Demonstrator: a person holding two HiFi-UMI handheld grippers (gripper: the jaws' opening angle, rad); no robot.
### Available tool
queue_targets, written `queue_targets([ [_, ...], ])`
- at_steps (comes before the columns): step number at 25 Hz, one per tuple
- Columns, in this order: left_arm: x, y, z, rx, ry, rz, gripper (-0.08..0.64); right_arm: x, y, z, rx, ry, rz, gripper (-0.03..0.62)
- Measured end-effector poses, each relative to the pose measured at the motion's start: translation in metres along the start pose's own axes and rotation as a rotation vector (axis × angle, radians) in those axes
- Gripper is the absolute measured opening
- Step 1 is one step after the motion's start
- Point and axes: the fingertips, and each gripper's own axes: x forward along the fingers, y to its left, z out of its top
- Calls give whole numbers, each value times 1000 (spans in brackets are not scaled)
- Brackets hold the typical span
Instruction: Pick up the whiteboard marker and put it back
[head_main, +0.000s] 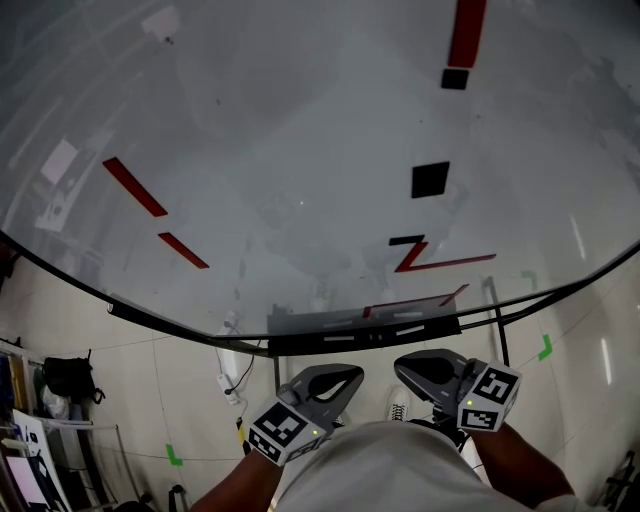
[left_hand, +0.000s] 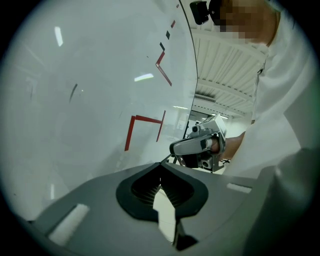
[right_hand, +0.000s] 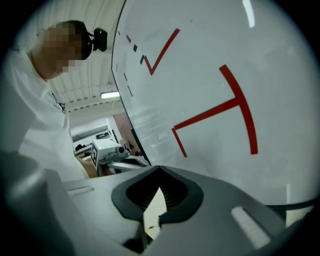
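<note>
Grey plastic, with a black-and-white checked cube on it, the left gripper (head_main: 352, 376) sits low by the person's tummy. Its jaws are pressed together with nothing between them. Past it stands the big, shiny white whiteboard (head_main: 300, 150) with red lines on it. Under the board runs a long dark tray (head_main: 290, 343). Thin white things lie there, and one may be the whiteboard marker, but I cannot tell. A marker should be light, hard and smooth, so pinch it round the middle. On the right, the grey right gripper (head_main: 405, 368) is closed and empty too.
</note>
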Motion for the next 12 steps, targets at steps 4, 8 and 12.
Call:
queue_targets([
  [4, -1, -1, 1, -14, -18, -15, 17, -2, 4, 2, 0, -39, 10, 2],
  [8, 1, -1, 1, -11, -12, -28, 17, -2, -1, -2, 18, -30, -4, 2],
  [12, 1, 3, 3, -13, -14, -35, 17, 1, -3, -2, 21, -24, -14, 2],
])
